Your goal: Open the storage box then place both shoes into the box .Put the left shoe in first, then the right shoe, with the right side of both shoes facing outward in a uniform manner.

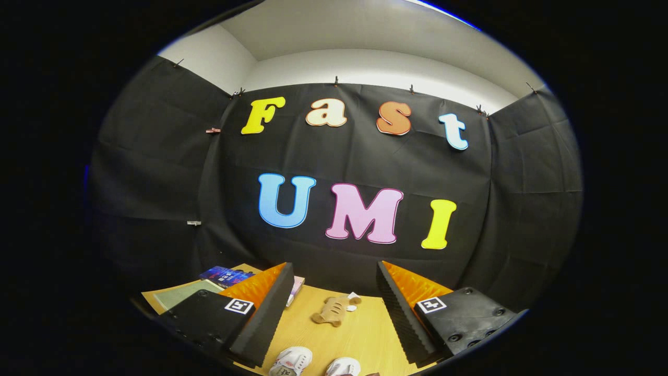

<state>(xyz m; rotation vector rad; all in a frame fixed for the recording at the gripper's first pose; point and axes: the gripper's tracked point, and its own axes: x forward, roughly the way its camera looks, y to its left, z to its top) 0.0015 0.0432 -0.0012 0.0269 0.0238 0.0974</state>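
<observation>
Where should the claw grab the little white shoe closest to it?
Probably at the heel collar or across the narrow sides, coming down from above. The left white shoe lies flat on the wooden table, between the open claw fingers, with the other white shoe close beside it. Its lower part is out of sight, so the opening cannot be confirmed.

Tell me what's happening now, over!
Gripper open, holding nothing. Two shoes on the table between the fingers, untouched. Plush toy lies beyond them, books off to one side.
</observation>
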